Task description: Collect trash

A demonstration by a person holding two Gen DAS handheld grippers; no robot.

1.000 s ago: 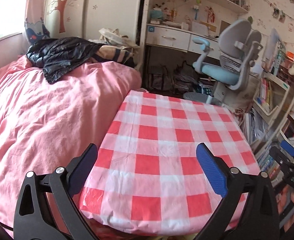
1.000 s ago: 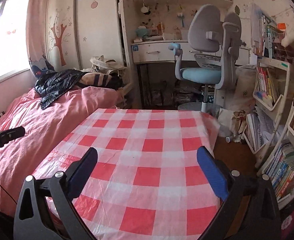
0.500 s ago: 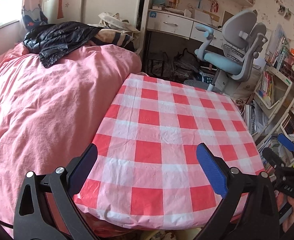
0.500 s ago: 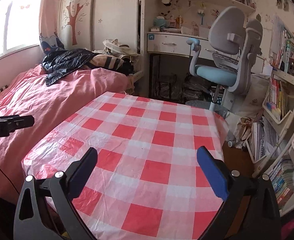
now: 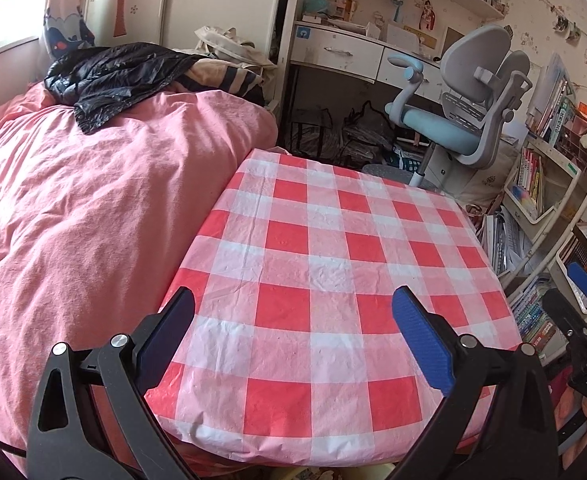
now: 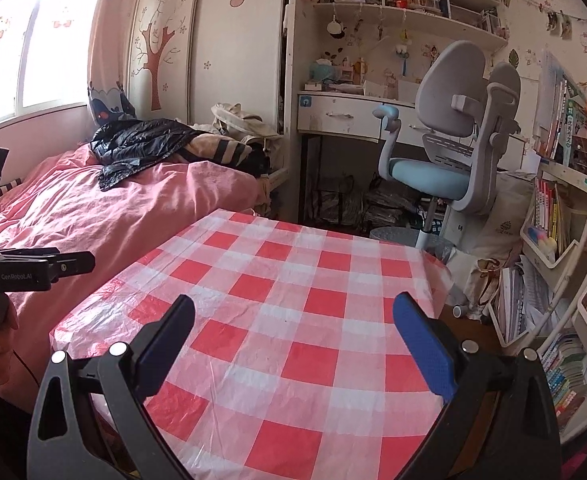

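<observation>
- Two black two-finger grippers with blue pads, the left gripper [image 5: 293, 324] and the right gripper [image 6: 293, 332], hover over the near edge of a table under a red-and-white checked plastic cloth [image 5: 333, 240]; both are spread wide, holding nothing.
- No trash shows on the cloth; where it lies cannot be told.
- Step in hand, as judged: searching; sweeping the view slowly toward the floor would serve best.
- Beside the table lies a bed with a pink quilt [image 5: 93, 200].
</observation>
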